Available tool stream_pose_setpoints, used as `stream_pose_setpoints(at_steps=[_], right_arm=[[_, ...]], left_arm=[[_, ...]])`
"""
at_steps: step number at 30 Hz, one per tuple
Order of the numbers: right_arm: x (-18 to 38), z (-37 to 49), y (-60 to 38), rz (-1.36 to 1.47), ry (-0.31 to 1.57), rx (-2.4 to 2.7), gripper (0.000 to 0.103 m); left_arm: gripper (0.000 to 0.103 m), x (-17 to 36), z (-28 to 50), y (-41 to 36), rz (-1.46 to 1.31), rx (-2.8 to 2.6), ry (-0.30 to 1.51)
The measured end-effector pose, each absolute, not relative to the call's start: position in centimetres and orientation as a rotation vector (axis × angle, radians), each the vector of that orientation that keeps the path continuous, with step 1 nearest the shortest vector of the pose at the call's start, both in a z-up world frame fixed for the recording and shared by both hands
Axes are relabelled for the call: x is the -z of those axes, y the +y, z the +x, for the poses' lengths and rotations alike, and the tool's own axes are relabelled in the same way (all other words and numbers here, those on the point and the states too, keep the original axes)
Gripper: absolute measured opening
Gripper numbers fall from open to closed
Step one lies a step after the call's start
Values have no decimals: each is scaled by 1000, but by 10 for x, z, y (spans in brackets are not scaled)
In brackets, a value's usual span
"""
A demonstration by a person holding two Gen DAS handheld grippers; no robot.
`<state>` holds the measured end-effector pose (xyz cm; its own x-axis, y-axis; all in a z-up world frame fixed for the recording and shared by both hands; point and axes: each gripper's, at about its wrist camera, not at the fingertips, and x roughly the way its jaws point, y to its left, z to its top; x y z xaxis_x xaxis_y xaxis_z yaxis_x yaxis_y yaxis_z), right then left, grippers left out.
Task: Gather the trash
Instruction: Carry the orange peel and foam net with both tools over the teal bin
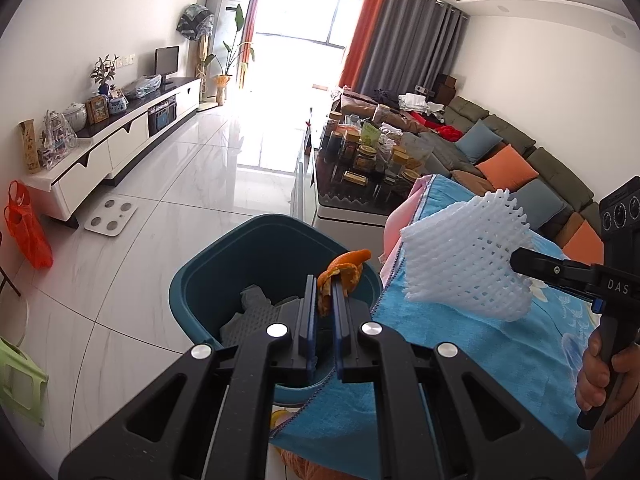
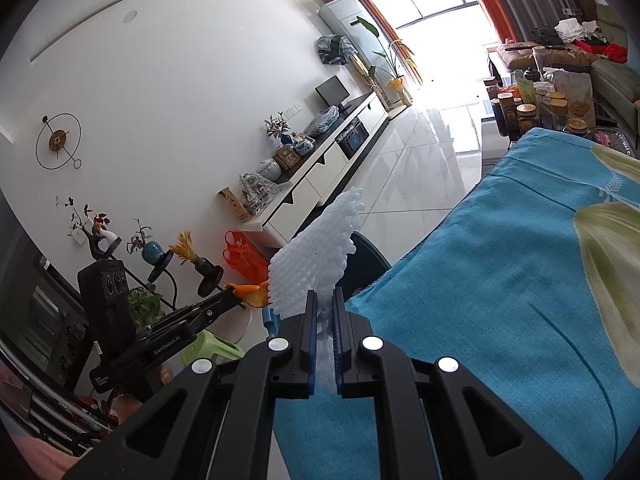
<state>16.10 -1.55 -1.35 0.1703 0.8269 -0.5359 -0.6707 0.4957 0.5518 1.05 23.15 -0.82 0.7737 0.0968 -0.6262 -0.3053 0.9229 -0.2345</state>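
My left gripper (image 1: 325,292) is shut on a curled orange peel (image 1: 346,270), held over the open teal bin (image 1: 200,280) that stands on the floor; grey trash lies inside the bin. My right gripper (image 2: 323,300) is shut on a white foam fruit net (image 2: 316,256), which fans out above its fingers. In the left wrist view the foam net (image 1: 460,256) hangs over the blue floral cloth (image 1: 480,344), right of the bin, pinched by the right gripper (image 1: 516,260) in a person's hand (image 1: 596,376). The right wrist view shows the left gripper (image 2: 232,294) with the peel (image 2: 252,294) at its tip.
The blue cloth (image 2: 500,280) covers a surface beside the bin. A glass coffee table (image 1: 352,196) crowded with jars stands beyond it, with a sofa (image 1: 520,152) to the right. A white TV cabinet (image 1: 120,136), a floor scale (image 1: 110,216), an orange bag (image 1: 28,228) and a green stool (image 1: 18,380) lie left.
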Motion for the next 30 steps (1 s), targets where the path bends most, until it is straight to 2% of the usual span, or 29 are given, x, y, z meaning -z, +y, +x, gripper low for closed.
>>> stream_pose_setpoints(at_steps=[30], right_arm=[[25,166,36,98,936,-1107,6]], left_arm=[[7,33,30,242,-361,-289,701]])
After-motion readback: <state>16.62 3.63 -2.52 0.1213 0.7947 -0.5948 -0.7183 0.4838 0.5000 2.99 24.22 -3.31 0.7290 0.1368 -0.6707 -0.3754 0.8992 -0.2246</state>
